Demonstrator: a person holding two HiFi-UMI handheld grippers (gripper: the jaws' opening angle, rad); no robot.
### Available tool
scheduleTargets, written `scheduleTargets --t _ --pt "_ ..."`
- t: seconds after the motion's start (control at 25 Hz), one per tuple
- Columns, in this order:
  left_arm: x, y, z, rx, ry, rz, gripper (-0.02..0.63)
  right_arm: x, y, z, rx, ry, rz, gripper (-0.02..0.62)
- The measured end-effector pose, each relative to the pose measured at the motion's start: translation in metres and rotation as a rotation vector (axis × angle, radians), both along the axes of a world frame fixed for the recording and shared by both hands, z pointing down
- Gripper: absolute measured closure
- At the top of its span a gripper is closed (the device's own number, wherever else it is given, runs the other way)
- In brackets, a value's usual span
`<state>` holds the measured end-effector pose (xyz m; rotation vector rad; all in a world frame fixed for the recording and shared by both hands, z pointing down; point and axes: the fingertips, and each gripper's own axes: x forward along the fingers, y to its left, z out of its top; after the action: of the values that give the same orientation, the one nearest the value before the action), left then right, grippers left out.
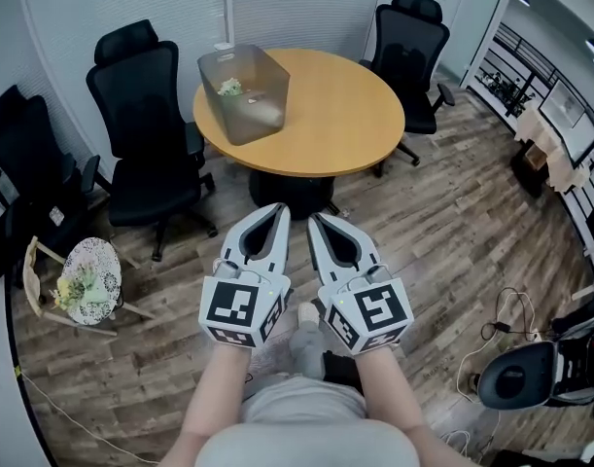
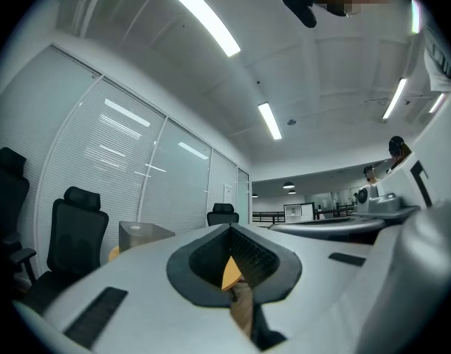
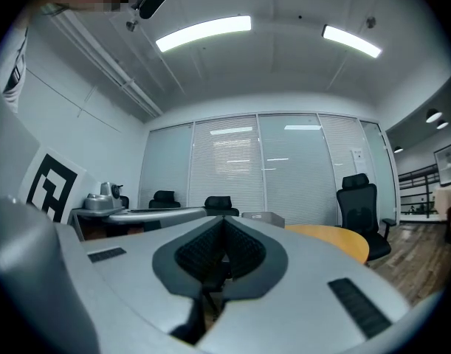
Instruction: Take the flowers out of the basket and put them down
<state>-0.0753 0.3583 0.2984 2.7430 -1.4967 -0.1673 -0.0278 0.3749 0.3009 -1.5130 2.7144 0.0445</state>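
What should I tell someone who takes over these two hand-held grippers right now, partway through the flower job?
Left gripper: shut, nothing in it, held out level over the floor, short of the table.
Right gripper: shut, nothing in it, close beside the left one.
Things: the see-through basket stands on the round wooden table, near its left edge. The flowers lie inside it.
Done: nothing yet; neither gripper has reached the basket.
Left: step up to the table, open a gripper, lift the flowers out and put them down.
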Motion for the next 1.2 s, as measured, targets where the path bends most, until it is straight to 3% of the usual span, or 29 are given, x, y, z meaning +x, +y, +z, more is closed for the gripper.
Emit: scheduleTargets --t 0.36,1.2 --pt "0.006 -0.076 -0.008 0.018 0.004 -0.067 0.603 0.01 -0.079 -0.008 0.012 0.0 -0.069 0.572" --pt "0.056 -0.239 -0.009 0.024 -0.036 -0.188 0.603 0.058 -0.249 -0.01 0.02 -0.018 -0.225 0.572"
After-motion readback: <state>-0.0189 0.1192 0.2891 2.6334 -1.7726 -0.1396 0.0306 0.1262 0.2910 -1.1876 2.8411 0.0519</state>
